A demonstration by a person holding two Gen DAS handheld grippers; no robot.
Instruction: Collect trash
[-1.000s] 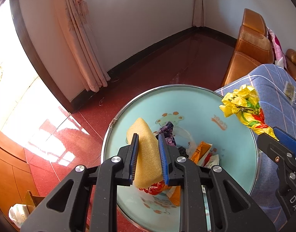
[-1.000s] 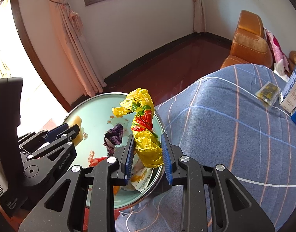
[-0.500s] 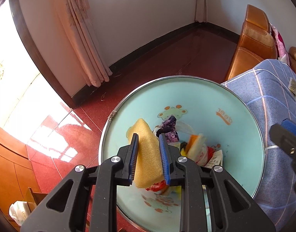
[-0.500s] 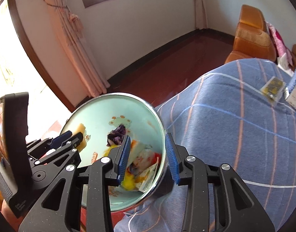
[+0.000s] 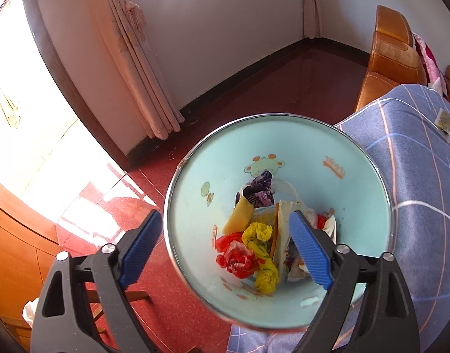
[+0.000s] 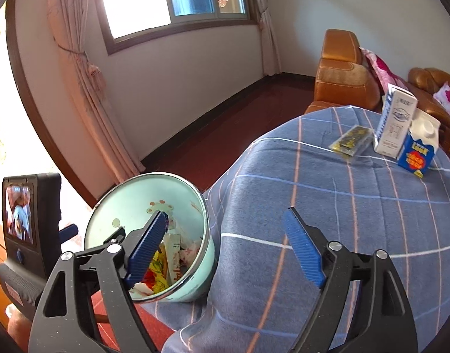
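Observation:
A pale blue bin point(image 5: 298, 147) with a metal rim stands against the table's edge. Inside lie a yellow sponge point(image 5: 239, 217), a yellow and red wrapper point(image 5: 258, 235), a purple wrapper point(image 5: 260, 194) and several packets. My left gripper point(image 5: 225, 214) hangs above the bin; its jaws are opening, wide apart, with nothing between them. My right gripper point(image 6: 225, 213) is over the table's edge, right of the bin point(image 6: 131, 203); its jaws are also opening and hold nothing. The left gripper's body point(image 6: 33, 220) shows at the far left.
A blue checked cloth point(image 6: 342, 220) covers the table. At its far side stand a white carton point(image 6: 395, 123), a blue carton point(image 6: 420, 147) and a flat dark packet point(image 6: 353, 141). An orange sofa point(image 6: 342, 82) stands behind. The floor point(image 5: 254, 94) is red tile; curtains hang left.
The left gripper let go of the sponge, which now lies in the bin. The right gripper dropped the yellow wrapper into the bin, opened wide and swung right over the table.

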